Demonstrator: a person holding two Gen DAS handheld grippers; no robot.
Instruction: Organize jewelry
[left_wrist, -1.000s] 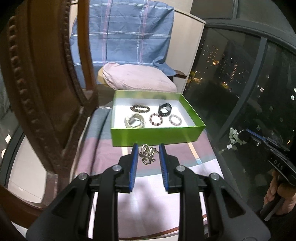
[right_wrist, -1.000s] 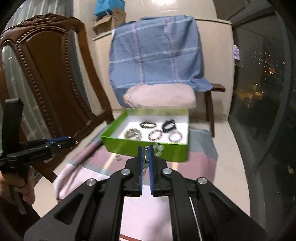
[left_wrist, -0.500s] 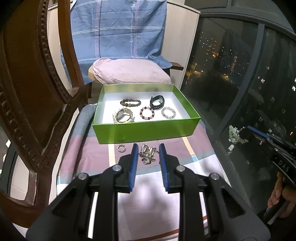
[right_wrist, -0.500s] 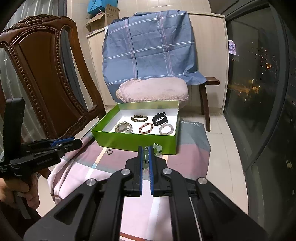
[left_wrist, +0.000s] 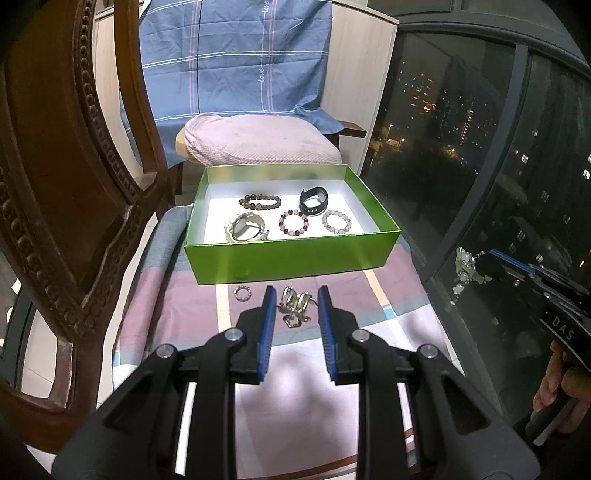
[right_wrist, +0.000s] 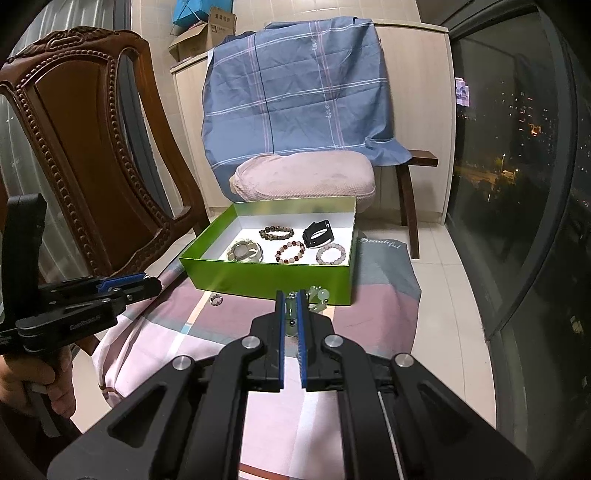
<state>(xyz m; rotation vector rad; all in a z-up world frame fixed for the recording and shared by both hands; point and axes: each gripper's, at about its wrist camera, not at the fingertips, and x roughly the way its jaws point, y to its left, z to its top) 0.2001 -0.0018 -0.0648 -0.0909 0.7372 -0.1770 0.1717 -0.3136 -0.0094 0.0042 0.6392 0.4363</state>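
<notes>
A green box (left_wrist: 288, 260) with a white floor holds several bracelets and a black band (left_wrist: 314, 200). It also shows in the right wrist view (right_wrist: 266, 277). On the cloth in front of the box lie a silver chain piece (left_wrist: 295, 306) and a small ring (left_wrist: 243, 293). My left gripper (left_wrist: 295, 306) is open, above and around the chain piece. My right gripper (right_wrist: 291, 310) is shut on a pale green bead bracelet (right_wrist: 319, 297), held in front of the box. That bracelet hangs from the right gripper in the left wrist view (left_wrist: 466, 273).
A carved wooden chair back (left_wrist: 66, 184) stands close on the left. A pink cushion (left_wrist: 258, 142) and blue plaid cloth (left_wrist: 236, 55) lie behind the box. A dark window (left_wrist: 498, 166) runs along the right. The striped pink cloth (left_wrist: 295, 398) covers the surface.
Both grippers have pulled back a little from the box, so more cloth and the small ring show. The right gripper stays shut on the green bracelet.
</notes>
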